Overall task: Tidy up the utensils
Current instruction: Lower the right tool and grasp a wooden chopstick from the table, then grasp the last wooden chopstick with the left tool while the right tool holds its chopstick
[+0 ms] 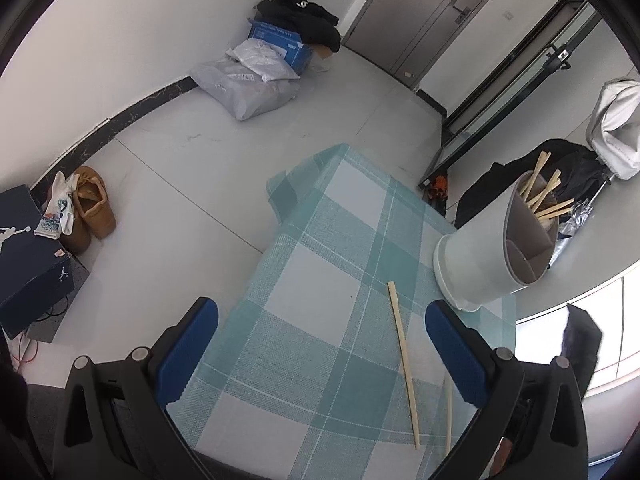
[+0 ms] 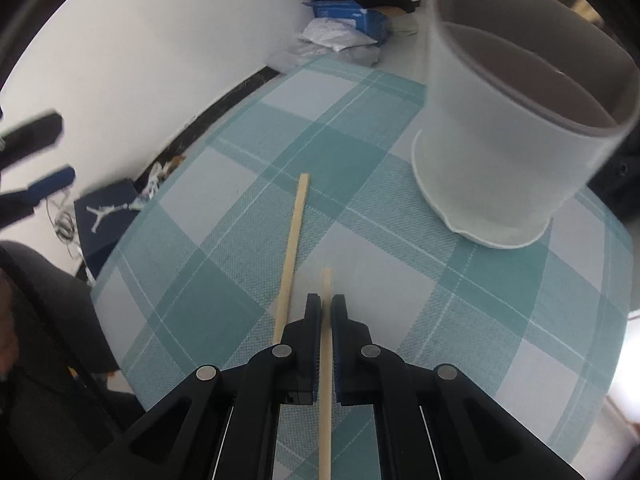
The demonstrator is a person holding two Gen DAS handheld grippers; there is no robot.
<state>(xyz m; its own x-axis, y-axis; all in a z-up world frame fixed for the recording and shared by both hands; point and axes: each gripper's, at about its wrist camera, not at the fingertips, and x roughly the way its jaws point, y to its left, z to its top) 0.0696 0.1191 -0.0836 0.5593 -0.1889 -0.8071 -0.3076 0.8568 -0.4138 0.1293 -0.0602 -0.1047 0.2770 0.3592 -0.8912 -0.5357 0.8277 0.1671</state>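
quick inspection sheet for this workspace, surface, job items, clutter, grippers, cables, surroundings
surface: table under a teal and white checked tablecloth
job's things: white divided utensil holder upright on the table, chopsticks in one compartment; one loose chopstick lying flat; a second chopstick in the right gripper
clutter: nothing seen on the table
grippers: left gripper open, empty, above the cloth; right gripper shut on the second chopstick
cables: orange and white cords on the floor by the navy shoebox
surroundings: brown shoes, grey parcel bags, blue box, dark clothes, closed door
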